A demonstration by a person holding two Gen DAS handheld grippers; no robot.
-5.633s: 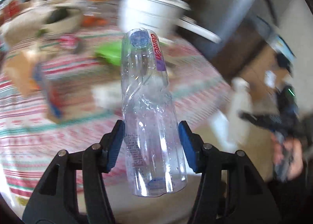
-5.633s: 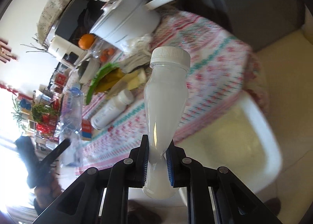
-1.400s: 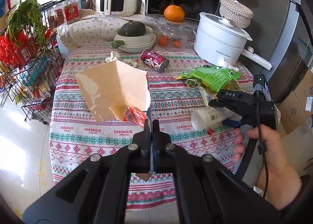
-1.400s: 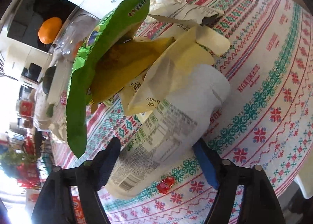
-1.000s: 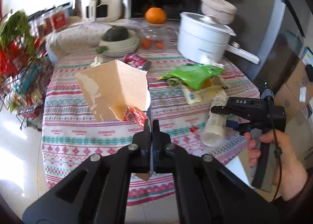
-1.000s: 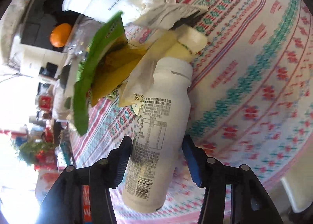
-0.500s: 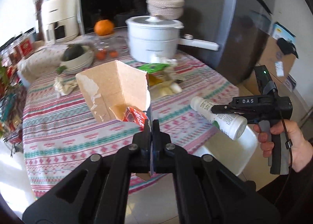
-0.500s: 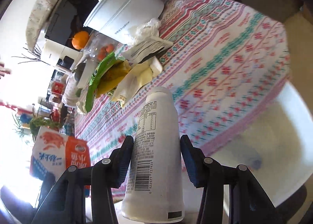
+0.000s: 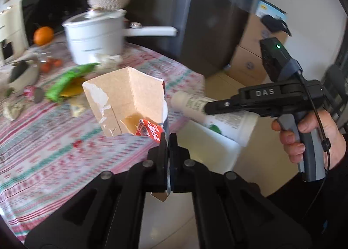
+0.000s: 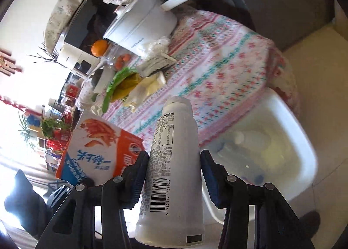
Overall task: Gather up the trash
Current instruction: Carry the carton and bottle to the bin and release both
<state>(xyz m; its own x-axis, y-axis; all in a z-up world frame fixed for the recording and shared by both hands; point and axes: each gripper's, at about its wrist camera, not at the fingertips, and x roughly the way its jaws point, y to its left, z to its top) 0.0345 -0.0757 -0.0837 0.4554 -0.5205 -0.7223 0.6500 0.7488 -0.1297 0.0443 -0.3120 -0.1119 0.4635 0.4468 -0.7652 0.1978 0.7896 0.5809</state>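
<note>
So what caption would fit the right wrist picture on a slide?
Right hand-held gripper holds a white bottle near a white bin beside the table.

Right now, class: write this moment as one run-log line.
left gripper: shut on torn carton | right gripper: shut on white bottle | white bin: beside table

A home kitchen.
A white pot, an orange and a fridge surround the table with its patterned cloth.

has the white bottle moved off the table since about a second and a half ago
Yes. The white bottle, held in the right gripper, has been lifted from the tablecloth toward the white bin.
</note>
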